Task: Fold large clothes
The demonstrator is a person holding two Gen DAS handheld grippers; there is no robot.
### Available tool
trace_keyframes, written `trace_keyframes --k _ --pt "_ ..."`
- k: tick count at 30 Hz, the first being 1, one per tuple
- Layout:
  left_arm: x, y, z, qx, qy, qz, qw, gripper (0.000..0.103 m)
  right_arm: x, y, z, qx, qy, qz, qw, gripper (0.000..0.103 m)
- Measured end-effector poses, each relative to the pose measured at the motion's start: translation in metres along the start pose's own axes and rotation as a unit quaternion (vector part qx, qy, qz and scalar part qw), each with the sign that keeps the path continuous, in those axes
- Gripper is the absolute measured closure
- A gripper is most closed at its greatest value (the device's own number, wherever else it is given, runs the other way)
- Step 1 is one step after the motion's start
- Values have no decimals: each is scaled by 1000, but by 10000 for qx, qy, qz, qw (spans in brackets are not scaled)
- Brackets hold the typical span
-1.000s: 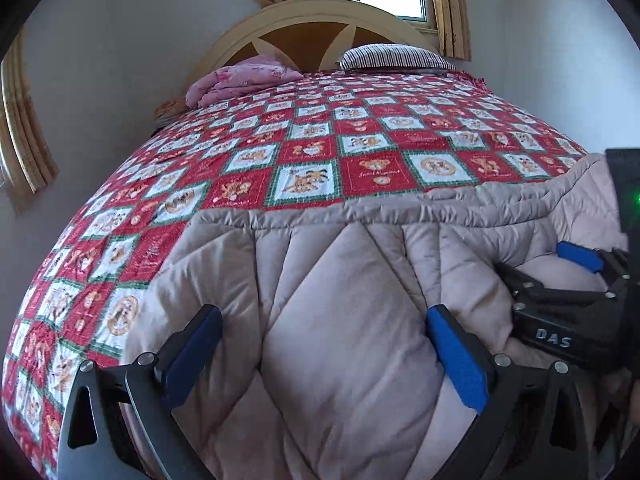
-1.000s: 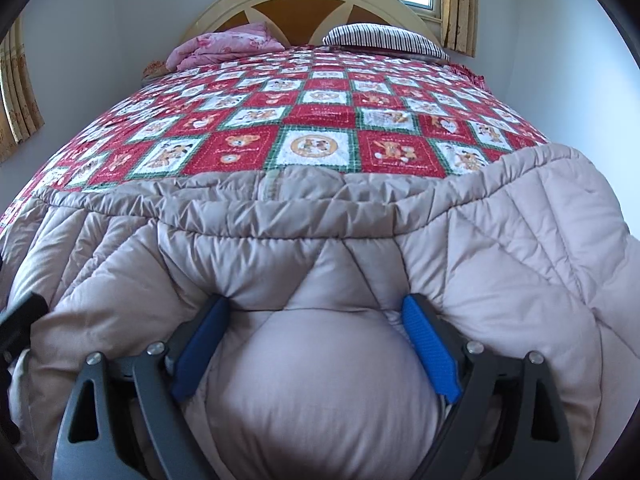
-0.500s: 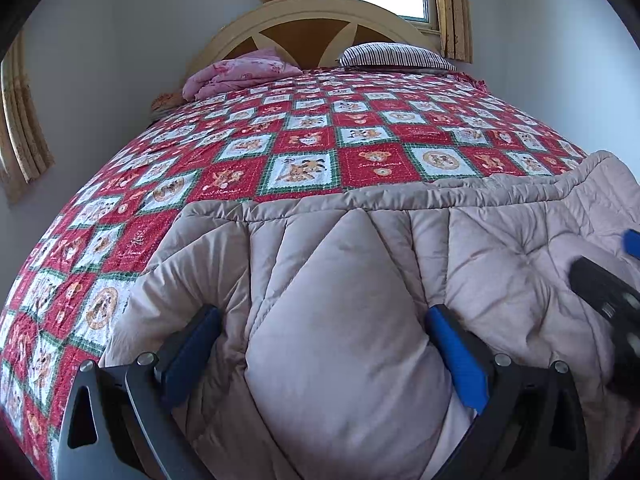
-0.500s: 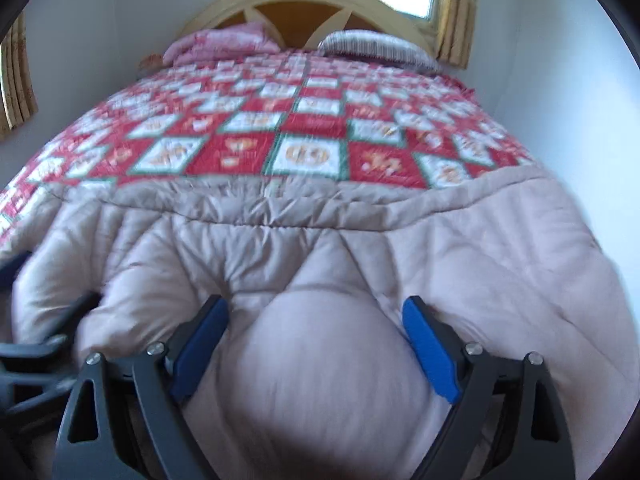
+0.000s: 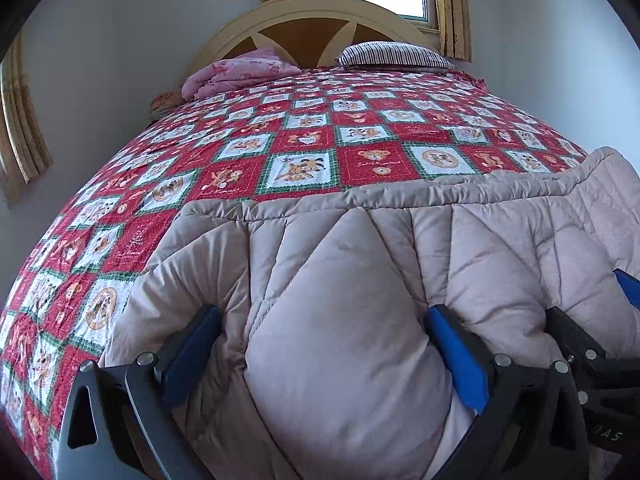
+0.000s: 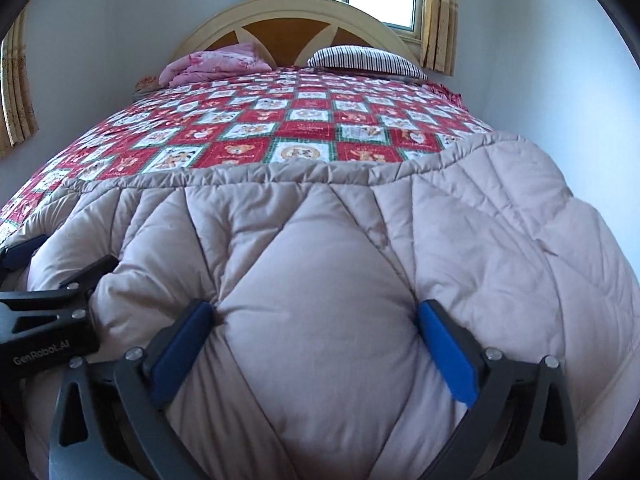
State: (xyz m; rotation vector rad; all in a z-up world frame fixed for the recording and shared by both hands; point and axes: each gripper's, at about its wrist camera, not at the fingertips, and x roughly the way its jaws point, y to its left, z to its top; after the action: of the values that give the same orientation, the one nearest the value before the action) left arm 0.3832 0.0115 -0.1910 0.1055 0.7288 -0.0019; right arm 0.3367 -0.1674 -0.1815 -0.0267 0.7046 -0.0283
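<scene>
A beige quilted comforter (image 6: 320,240) lies folded at the foot of the bed (image 6: 280,128). The right hand-held gripper (image 6: 316,320), jaws just widening, and the left hand-held gripper (image 5: 320,328) each straddle a bulge of it, pads pressing.

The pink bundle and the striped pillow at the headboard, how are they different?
The pink bundle is crumpled, with a flowered print; the striped pillow is smooth, with dark and white stripes. The bundle lies at the left of the headboard, the pillow at the right. Both lie on the red patchwork quilt.
</scene>
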Motion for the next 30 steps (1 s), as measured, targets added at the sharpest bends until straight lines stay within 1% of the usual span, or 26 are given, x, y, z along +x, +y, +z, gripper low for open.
trace_keyframes --k 6,14,20,26,30 --pt "-1 -1 1 43 31 44 10000 1 5 3 -1 -57 88 -62 9999 0" --pt "-6 -3 3 142 95 115 9998 1 7 6 -2 -114 92 -179 9997 0" --pt "-32 6 0 94 53 16 9999 1 10 8 -1 -160 125 -237 9995 0" --pt "-56 6 -3 311 -8 99 9995 1 11 9 -1 -185 139 -262 9994 0" --pt "-79 16 -5 308 -135 169 9993 1 11 9 -1 -189 139 -271 9994 0"
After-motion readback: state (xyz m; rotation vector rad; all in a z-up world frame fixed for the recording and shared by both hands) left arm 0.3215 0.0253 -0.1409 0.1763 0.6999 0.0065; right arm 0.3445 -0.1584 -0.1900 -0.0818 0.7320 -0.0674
